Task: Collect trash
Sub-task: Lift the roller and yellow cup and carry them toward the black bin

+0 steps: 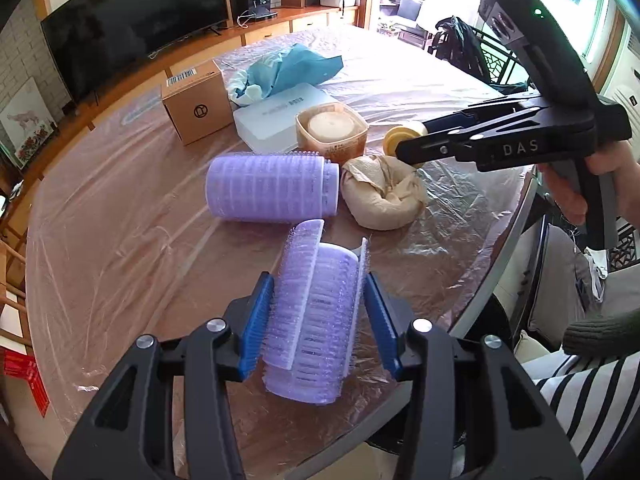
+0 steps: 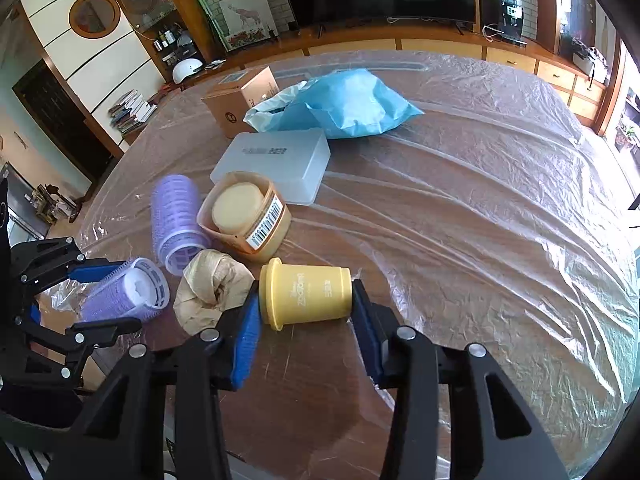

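Note:
My left gripper (image 1: 320, 316) is shut on a purple hair roller (image 1: 316, 320) near the table's front edge; its blue pads press the roller's bristled sides. The same roller (image 2: 124, 292) shows at the left of the right wrist view between that gripper's fingers. My right gripper (image 2: 306, 304) is shut on a yellow plastic cup (image 2: 306, 292) lying on its side. In the left wrist view that cup (image 1: 400, 140) peeks out from the right gripper's black fingers (image 1: 444, 140). A second purple roller (image 1: 272, 188) and a crumpled beige paper wad (image 1: 384, 196) lie on the table between them.
The table is covered in clear plastic film (image 2: 480, 200). Further back stand an amber tub with a pale lid (image 2: 244, 216), a white flat box (image 2: 276, 160), a cardboard box (image 2: 236, 100) and a blue bag (image 2: 344, 104). The table edge (image 1: 500, 260) runs at the right, beside a striped sleeve (image 1: 592, 392).

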A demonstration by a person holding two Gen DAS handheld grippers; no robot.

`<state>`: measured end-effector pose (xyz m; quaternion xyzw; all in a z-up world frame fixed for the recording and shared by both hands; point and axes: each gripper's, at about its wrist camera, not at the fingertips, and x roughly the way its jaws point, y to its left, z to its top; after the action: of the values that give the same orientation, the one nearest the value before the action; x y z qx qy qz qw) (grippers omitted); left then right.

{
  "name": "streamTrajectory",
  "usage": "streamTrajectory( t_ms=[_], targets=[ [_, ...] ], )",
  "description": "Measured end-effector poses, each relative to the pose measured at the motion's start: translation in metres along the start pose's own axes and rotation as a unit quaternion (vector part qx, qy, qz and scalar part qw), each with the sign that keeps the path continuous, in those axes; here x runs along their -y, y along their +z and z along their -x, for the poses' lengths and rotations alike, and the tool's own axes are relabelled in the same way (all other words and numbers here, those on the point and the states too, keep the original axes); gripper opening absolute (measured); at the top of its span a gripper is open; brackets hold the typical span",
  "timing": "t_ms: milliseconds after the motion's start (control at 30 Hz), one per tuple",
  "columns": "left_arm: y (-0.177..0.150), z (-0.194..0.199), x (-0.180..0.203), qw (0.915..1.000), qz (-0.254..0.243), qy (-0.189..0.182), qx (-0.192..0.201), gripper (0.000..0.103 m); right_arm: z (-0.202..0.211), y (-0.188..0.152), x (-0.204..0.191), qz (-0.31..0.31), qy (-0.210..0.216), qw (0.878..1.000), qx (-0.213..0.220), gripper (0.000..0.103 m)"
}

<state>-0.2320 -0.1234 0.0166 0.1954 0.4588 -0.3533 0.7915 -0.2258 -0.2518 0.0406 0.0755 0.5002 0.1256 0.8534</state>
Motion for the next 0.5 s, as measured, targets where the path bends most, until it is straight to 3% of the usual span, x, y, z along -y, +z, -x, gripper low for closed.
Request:
streamTrajectory(
  t_ms=[500],
  targets=[
    [-0.004,0.016,-0.011,0.9979,0.06,0.012,0.023,0.047,0.027,-0.007,-0.001,-0.021,0.009,0.999,0.023,0.042]
  ],
)
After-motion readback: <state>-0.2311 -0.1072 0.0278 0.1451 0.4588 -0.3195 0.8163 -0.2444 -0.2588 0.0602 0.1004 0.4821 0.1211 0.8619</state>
